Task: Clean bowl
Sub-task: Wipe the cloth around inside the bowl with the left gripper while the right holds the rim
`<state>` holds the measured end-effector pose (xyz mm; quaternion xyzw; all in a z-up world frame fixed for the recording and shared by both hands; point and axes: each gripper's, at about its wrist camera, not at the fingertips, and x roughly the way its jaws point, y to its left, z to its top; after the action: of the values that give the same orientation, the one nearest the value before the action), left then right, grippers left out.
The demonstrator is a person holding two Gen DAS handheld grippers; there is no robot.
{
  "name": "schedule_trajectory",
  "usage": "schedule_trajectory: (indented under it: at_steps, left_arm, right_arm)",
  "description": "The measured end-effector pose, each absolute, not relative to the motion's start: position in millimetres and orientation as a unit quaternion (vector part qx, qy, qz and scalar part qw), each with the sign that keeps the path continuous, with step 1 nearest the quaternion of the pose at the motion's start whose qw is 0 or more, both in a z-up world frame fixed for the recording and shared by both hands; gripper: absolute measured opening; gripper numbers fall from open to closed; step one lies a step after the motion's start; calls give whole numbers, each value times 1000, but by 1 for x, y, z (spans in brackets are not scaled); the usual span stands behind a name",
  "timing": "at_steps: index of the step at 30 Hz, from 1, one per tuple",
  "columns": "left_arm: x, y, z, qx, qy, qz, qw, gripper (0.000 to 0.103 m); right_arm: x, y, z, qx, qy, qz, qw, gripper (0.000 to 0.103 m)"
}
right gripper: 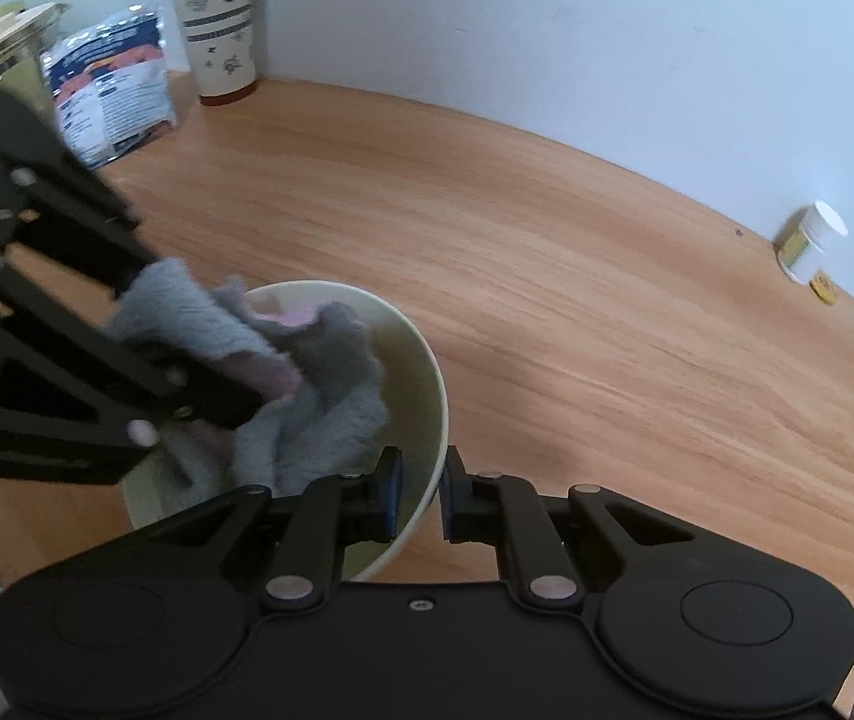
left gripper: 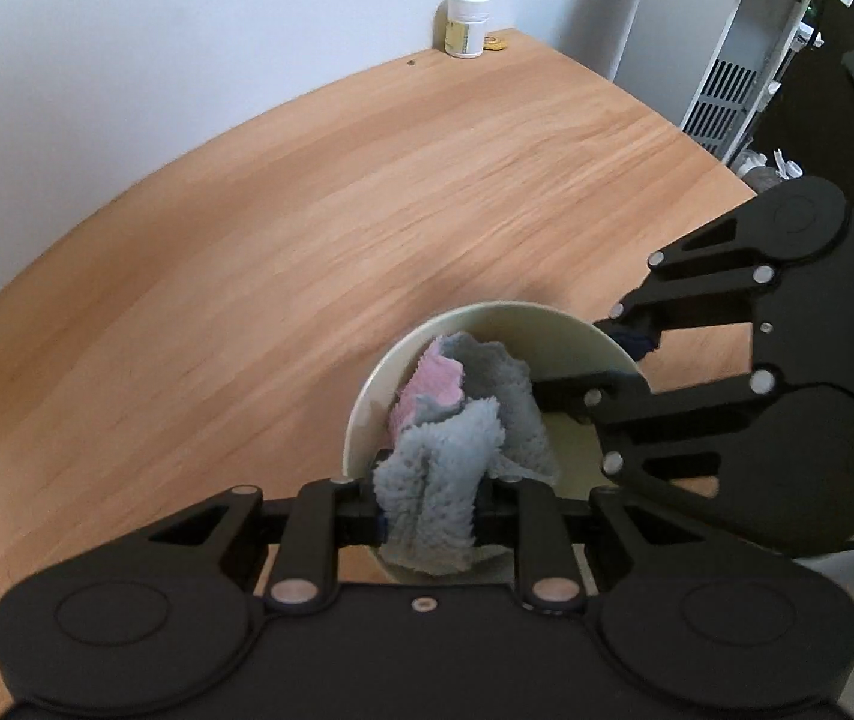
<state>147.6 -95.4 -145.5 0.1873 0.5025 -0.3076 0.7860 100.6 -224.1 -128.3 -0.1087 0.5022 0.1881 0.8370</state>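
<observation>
- The table (left gripper: 306,210) carries the bowl (left gripper: 547,330), which sits near the table's front edge, well apart from the small white-capped jar (left gripper: 467,24) at the wall.
- The bowl is round, so it has no long axis; its opening points up and seems tilted a little.
- The step in hand, I judge, is the wiping of the bowl's inside: the cloth (left gripper: 457,456), grey and pink, lies bunched inside the bowl.
- The left hand-held gripper (left gripper: 427,516) is clamped on the cloth.
- The right hand-held gripper (right gripper: 420,495) is clamped on the bowl's rim, one finger inside and one outside.
- The next move probably calls for rubbing the cloth around the inner wall while the rim stays firmly held.
</observation>
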Motion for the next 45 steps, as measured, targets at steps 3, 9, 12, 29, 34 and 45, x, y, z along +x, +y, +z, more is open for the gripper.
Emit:
schedule_trajectory:
  at_steps: [3, 9, 12, 29, 34, 45]
  left_arm:
    - [146, -97, -149, 192, 494, -312, 788, 20]
    - [151, -96, -155, 162, 494, -315, 794, 20]
    - [153, -97, -157, 149, 495, -314, 797, 20]
    - [142, -95, -141, 129, 471, -266, 831, 19]
    - [143, -95, -131, 139, 471, -258, 832, 19]
    - [153, -88, -139, 127, 495, -276, 814, 19]
  right_arm:
    - [102, -226, -129, -102, 506, 189, 835, 14]
    - [101, -226, -128, -100, 507, 192, 834, 16]
    - [100, -226, -128, -100, 509, 192, 833, 16]
    - [94, -231, -135, -99, 512, 180, 834, 18]
    - [95, -229, -135, -108, 509, 180, 834, 18]
    - [103, -239, -139, -82, 518, 184, 831, 17]
